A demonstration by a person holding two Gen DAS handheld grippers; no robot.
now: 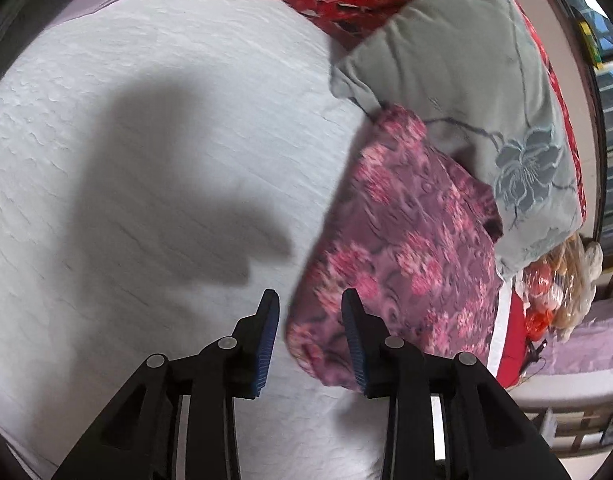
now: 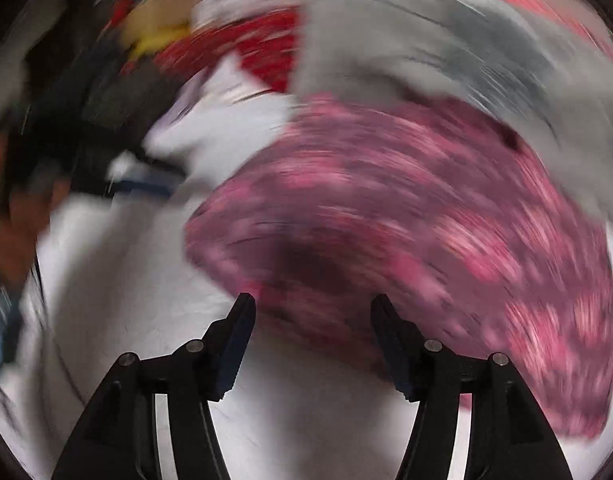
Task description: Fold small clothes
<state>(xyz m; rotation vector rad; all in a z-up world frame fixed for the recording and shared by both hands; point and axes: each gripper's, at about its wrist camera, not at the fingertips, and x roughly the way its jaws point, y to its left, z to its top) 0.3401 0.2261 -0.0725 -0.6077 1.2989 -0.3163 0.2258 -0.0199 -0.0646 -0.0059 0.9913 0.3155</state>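
Lying folded on white bedspread (image 1: 146, 120): floral garment (image 1: 402, 248) | left gripper (image 1: 310, 308) jaws released | right gripper (image 2: 312, 308) jaws released

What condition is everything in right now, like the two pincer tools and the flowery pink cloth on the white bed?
Left gripper: open, holding nothing.
Right gripper: open, holding nothing; its view is badly blurred.
Pink and purple floral cloth: lying in a compact bundle on the white bedsheet.
Grey flower-embroidered pillow: lying on the bed, touching the cloth's far edge.
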